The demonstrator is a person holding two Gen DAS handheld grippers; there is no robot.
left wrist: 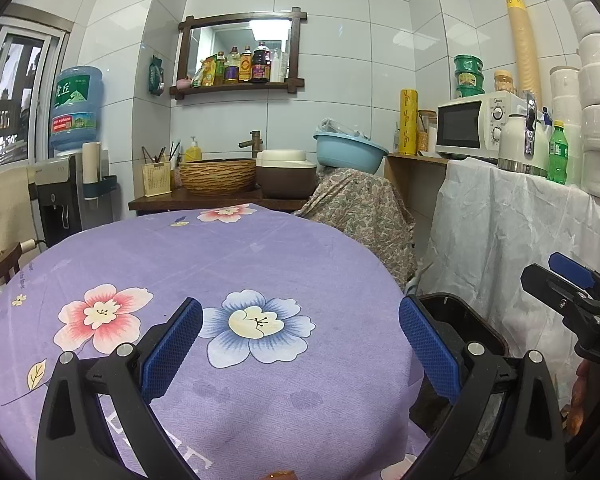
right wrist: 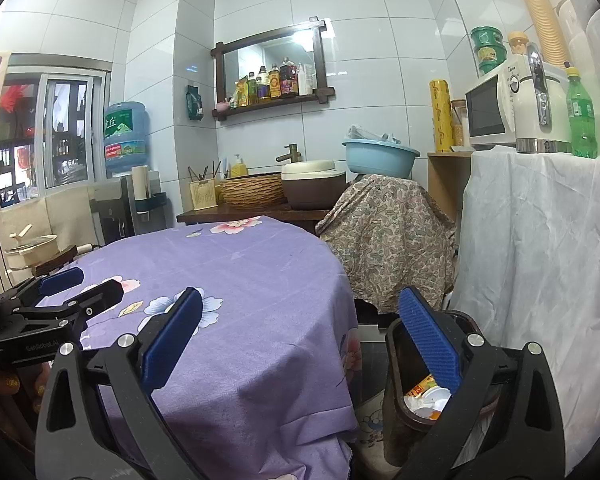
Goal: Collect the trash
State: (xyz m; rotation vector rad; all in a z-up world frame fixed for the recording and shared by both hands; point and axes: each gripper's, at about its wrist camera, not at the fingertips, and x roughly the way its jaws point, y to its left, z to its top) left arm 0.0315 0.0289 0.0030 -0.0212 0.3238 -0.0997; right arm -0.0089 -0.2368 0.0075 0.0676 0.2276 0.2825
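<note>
Worktop [left wrist: 228, 264] fills most of both views, draped in a purple floral cloth on which no loose trash can be seen, though a small orange scrap [left wrist: 278, 474] shows at the very bottom edge of the left view and cannot be identified. Beside the worktop, on the right and lower down, the dark trash bin [right wrist: 396, 400] is seen standing open, and the collected trash [right wrist: 426, 398], white and orange wrappers, is seen lying inside it. The task is judged to be near its end. The left tongs [left wrist: 300, 350] are held over the cloth with the fingers spread wide and nothing between them. The right tongs [right wrist: 298, 342] are held over the worktop's edge and the bin, likewise spread and empty. For the step to be done well, the cloth should be scanned once more along its near edge, and any scrap found should be pinched squarely between the blue pads [left wrist: 174, 346] and released only when over the bin's mouth
</note>
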